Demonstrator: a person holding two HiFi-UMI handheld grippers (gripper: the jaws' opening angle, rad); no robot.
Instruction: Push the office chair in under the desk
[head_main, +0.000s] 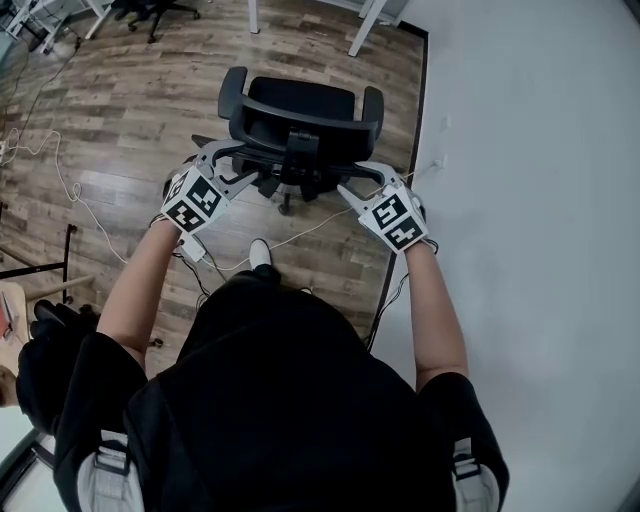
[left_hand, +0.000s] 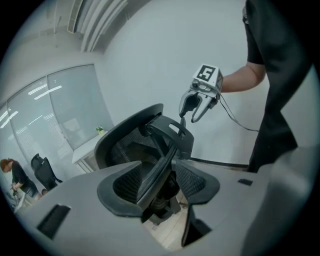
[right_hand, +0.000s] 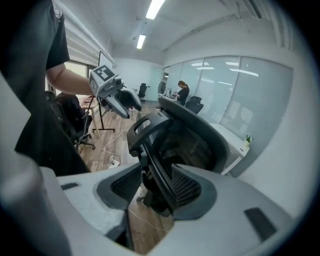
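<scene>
The black office chair (head_main: 300, 125) stands on the wood floor with its backrest toward me. My left gripper (head_main: 250, 163) is at the backrest's left edge and my right gripper (head_main: 356, 180) at its right edge. In the left gripper view the backrest's edge (left_hand: 165, 160) runs between the wide-set jaws of the left gripper (left_hand: 162, 187), and the pads (left_hand: 122, 185) stand off it. The right gripper view shows the same: the frame (right_hand: 160, 175) lies between the open jaws of the right gripper (right_hand: 157, 192). White desk legs (head_main: 366, 25) stand beyond the chair.
A white wall (head_main: 530, 200) runs along the right, close to the chair. Cables (head_main: 70, 185) trail over the floor at left and under the chair. Another chair base (head_main: 150, 12) is at the far left. My shoe (head_main: 260, 252) is just behind the chair.
</scene>
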